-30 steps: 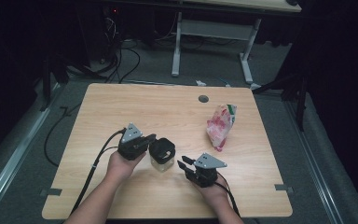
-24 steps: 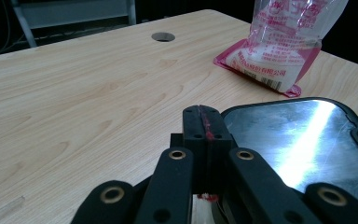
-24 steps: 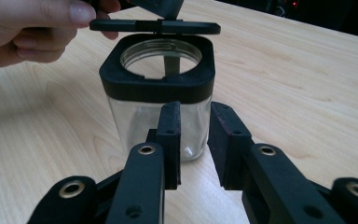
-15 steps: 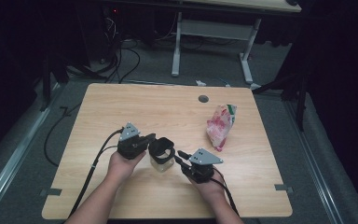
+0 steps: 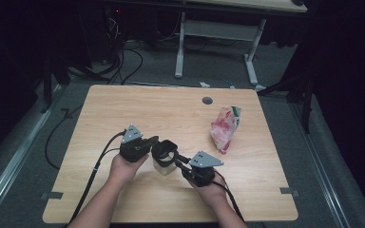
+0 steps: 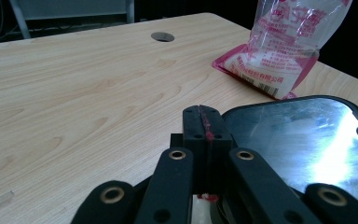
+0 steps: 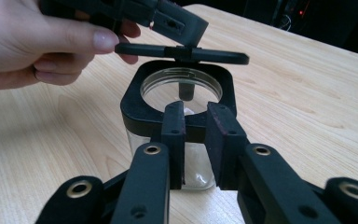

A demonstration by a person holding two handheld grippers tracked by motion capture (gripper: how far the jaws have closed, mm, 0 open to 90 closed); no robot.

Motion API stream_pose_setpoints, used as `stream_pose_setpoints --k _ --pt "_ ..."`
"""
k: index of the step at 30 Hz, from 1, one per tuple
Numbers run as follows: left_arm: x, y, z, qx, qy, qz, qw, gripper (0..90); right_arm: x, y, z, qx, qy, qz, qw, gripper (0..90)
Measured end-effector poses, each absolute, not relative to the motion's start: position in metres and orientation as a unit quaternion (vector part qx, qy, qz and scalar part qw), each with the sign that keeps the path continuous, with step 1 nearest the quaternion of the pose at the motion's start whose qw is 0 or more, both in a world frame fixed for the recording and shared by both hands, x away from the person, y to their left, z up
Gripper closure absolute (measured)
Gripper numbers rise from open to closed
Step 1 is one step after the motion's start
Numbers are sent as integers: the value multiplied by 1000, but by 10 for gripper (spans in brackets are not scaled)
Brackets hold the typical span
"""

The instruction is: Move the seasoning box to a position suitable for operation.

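Note:
A clear jar point(image 5: 164, 164) point(image 7: 186, 163) with a black square collar stands on the wooden table point(image 5: 147, 109), near its front middle. Its flat black lid point(image 7: 182, 52) point(image 6: 298, 149) hovers level just above the mouth. My left gripper point(image 5: 156, 142) point(image 6: 203, 123) is shut on the lid by a small tab on top, and a hand holds that gripper from the left. My right gripper point(image 5: 178, 164) point(image 7: 196, 130) comes in from the right at the collar's near side. Its jaws have just been closing to a narrow gap, and I see nothing pinched between them.
A pink and white plastic bag point(image 5: 225, 126) point(image 6: 279, 51) lies at the right of the table. A round cable hole point(image 5: 207, 100) point(image 6: 162, 36) sits near the far edge. Cables trail off the front left edge, and a white desk frame stands beyond.
My right gripper has slid left across the table up to the jar, and its jaws stand closer together. The left gripper and the lid have stayed put.

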State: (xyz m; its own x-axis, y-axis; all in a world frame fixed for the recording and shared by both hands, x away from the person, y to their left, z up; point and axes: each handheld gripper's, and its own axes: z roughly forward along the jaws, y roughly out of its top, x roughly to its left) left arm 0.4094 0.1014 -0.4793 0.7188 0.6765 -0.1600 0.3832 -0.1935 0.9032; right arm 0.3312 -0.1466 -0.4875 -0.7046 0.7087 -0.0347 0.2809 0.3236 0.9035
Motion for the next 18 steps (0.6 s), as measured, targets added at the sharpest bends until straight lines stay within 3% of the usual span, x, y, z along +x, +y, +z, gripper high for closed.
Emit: stream_pose_setpoints --k 18 --pt "408 104 -481 757 344 136 538 900 348 -138 -474 307 789 493 200 885"
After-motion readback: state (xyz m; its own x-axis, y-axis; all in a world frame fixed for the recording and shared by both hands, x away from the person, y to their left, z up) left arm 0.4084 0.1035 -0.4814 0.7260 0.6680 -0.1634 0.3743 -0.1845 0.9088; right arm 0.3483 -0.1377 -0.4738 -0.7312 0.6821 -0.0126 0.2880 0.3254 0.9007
